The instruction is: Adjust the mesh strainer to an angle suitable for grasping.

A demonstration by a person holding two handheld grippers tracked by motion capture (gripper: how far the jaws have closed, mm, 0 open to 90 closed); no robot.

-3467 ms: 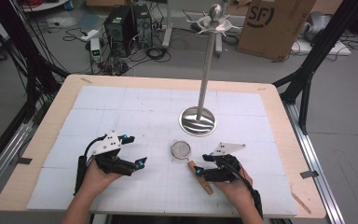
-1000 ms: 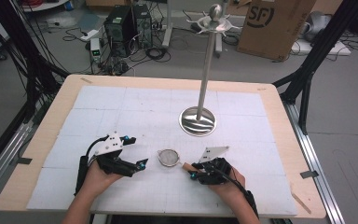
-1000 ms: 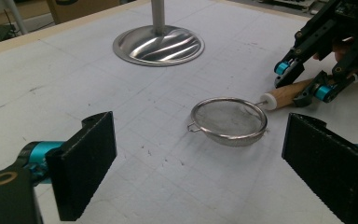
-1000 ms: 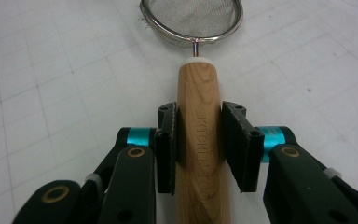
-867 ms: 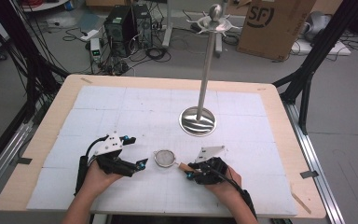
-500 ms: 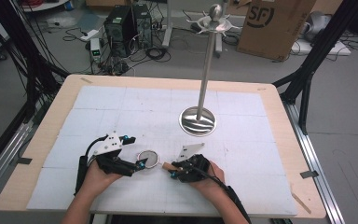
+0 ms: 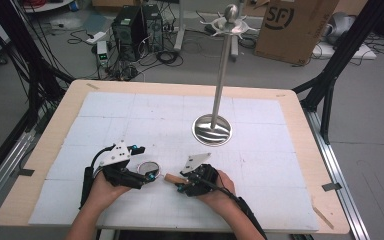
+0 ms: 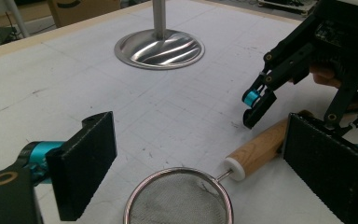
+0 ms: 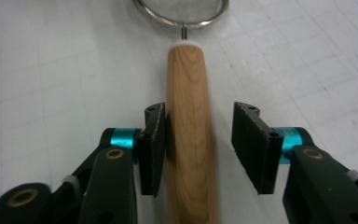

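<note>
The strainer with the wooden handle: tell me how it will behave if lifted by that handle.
The strainer probably stays stiff: metal rim, thin wire neck. Its round wooden handle could twist or roll between flat pads. The mesh bowl looks light, so it should droop little.

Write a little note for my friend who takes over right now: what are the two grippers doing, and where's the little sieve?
Left hand-held gripper: open, jaws either side of the sieve's mesh bowl, not pressing on it.
Right hand-held gripper: jaws have just been opening; the wooden handle lies between them, one pad beside it, the other clear, so no grip.
Sieve: lying on the white mat between both hands, near the table's front edge. The metal stand is farther back, with nothing hung on it.
Done: sieve slid across to the left gripper and let go.
Left: probably close the left gripper on the sieve and carry on.
</note>
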